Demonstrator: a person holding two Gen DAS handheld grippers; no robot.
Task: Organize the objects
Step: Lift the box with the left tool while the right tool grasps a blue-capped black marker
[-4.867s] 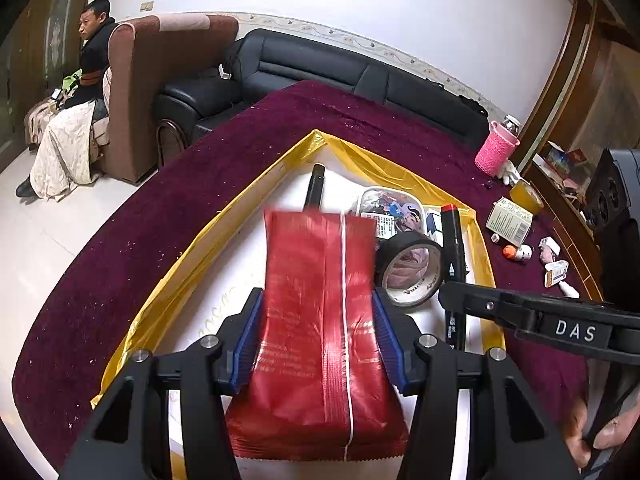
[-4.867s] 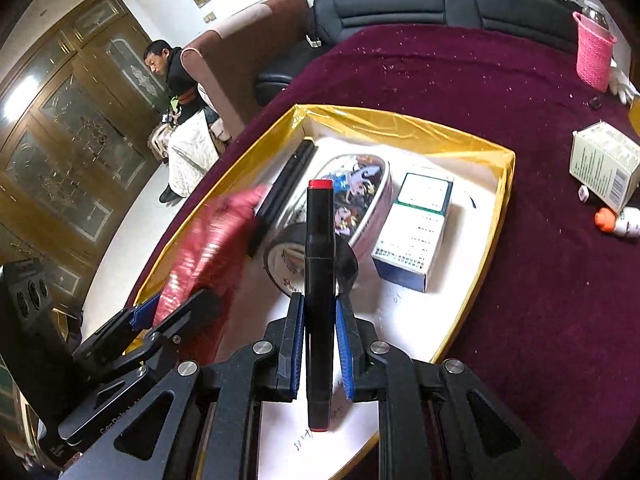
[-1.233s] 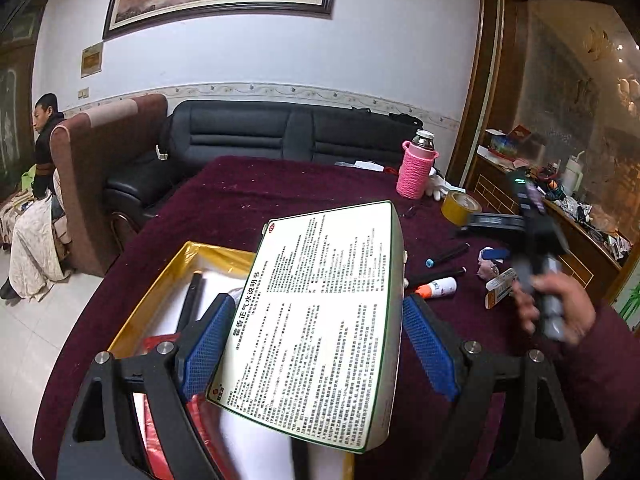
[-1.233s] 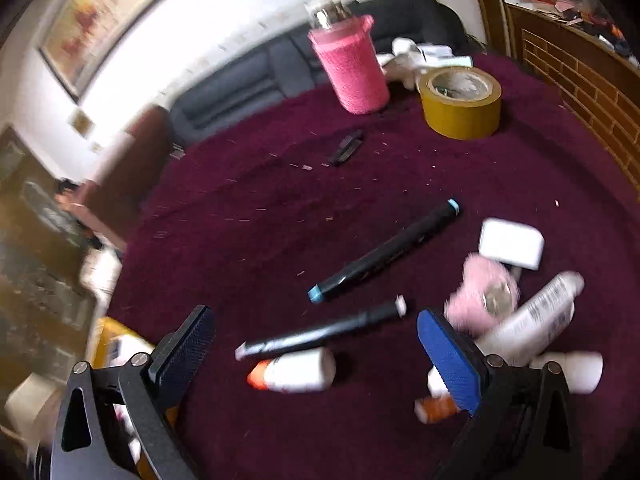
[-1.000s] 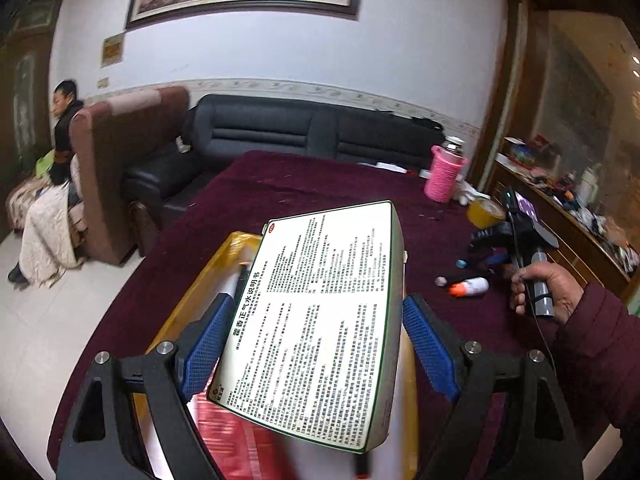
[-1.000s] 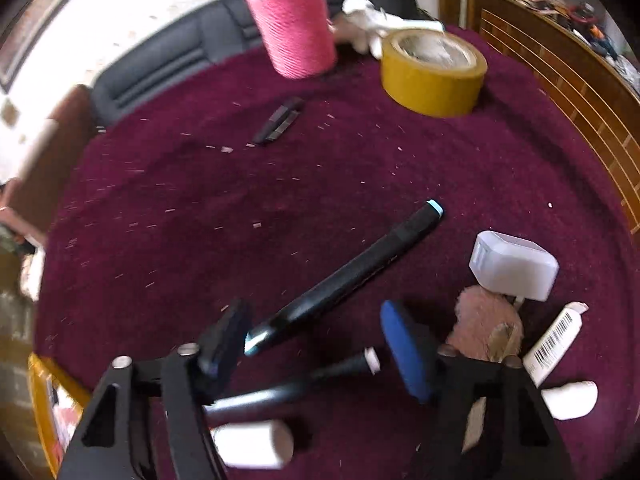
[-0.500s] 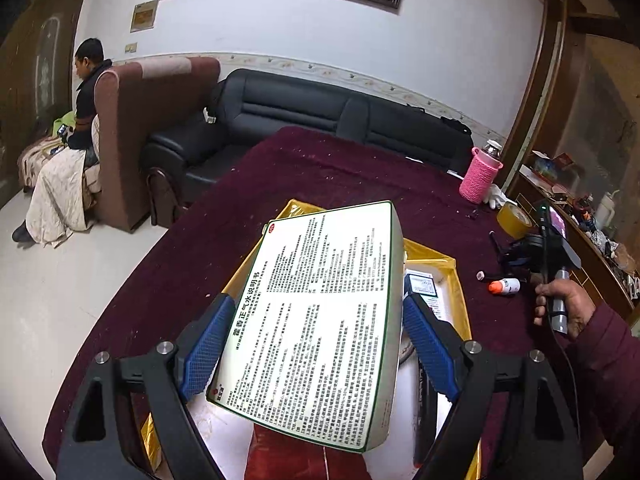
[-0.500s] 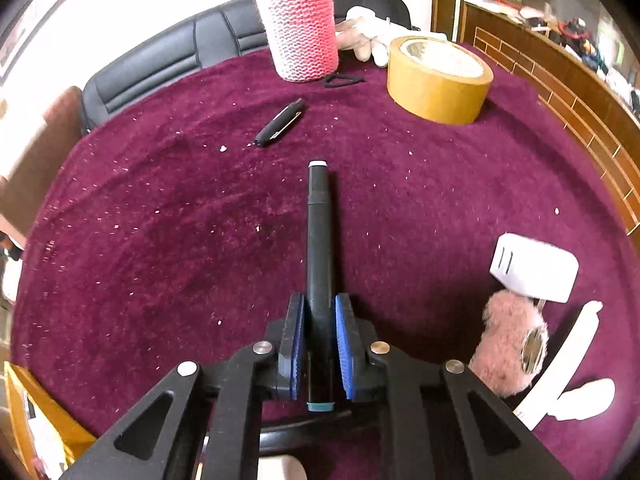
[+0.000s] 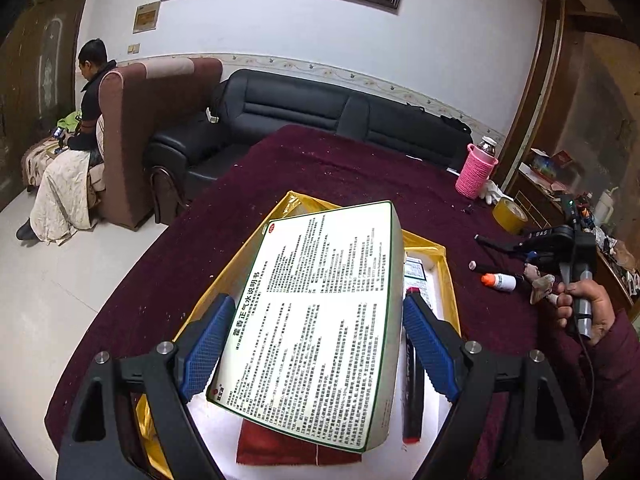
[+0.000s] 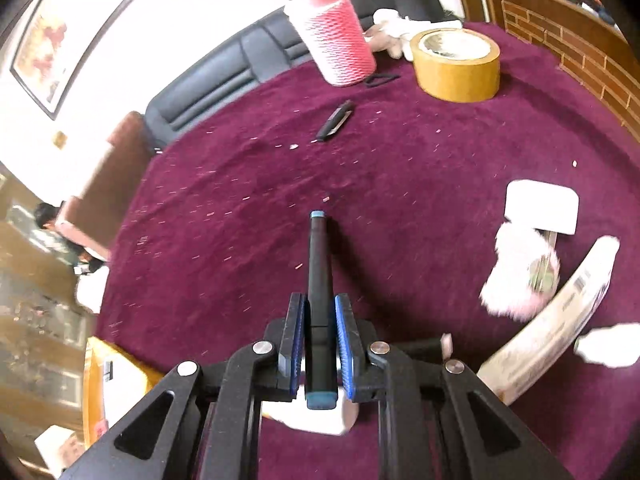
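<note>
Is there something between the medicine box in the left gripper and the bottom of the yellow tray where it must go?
Yes. The medicine box hangs over the yellow tray, directly above a red packet. A red-capped marker lies on its right.

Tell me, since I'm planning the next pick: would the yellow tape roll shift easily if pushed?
The yellow tape roll lies flat on its side, so probably won't roll. The plush tablecloth likely drags it. Its hollow core suggests lightness.
</note>
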